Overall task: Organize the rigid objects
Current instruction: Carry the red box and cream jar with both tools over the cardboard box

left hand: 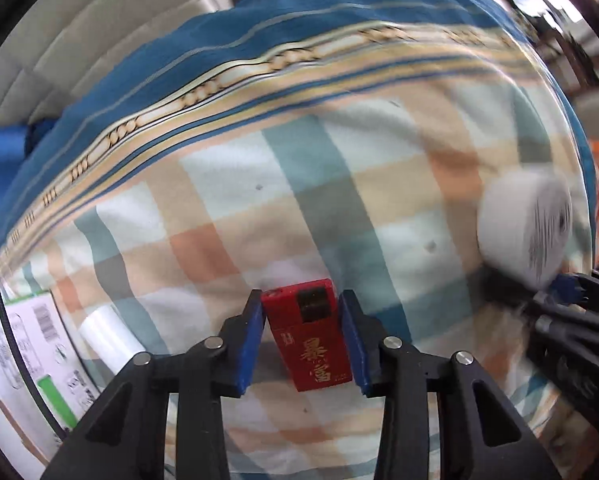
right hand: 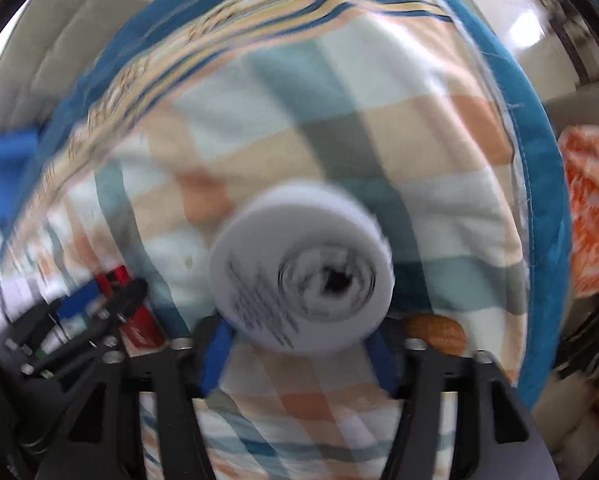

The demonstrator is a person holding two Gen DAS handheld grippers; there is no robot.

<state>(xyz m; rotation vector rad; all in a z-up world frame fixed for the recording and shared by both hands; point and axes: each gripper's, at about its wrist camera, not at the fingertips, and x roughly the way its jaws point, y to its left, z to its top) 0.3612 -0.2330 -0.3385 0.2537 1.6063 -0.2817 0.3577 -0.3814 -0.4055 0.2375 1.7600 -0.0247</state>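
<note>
My left gripper (left hand: pixel 301 328) is shut on a red box with gold characters (left hand: pixel 307 334), held above the checked bedcover (left hand: pixel 283 184). My right gripper (right hand: pixel 299 344) is shut on a white tissue roll (right hand: pixel 301 270), its hollow core facing the camera; the view is blurred. In the left wrist view the roll (left hand: pixel 525 226) shows at the right with the right gripper's fingers (left hand: pixel 565 288) under it. In the right wrist view the left gripper (right hand: pixel 99 300) and red box (right hand: pixel 141 326) show at the lower left.
A white printed carton (left hand: pixel 27 356) and a small white cylinder (left hand: pixel 109 338) lie at lower left. A blue striped border (left hand: pixel 203 60) edges the cover. An orange patterned cloth (right hand: pixel 591 208) lies right. A brown round object (right hand: pixel 435 332) sits behind the right gripper.
</note>
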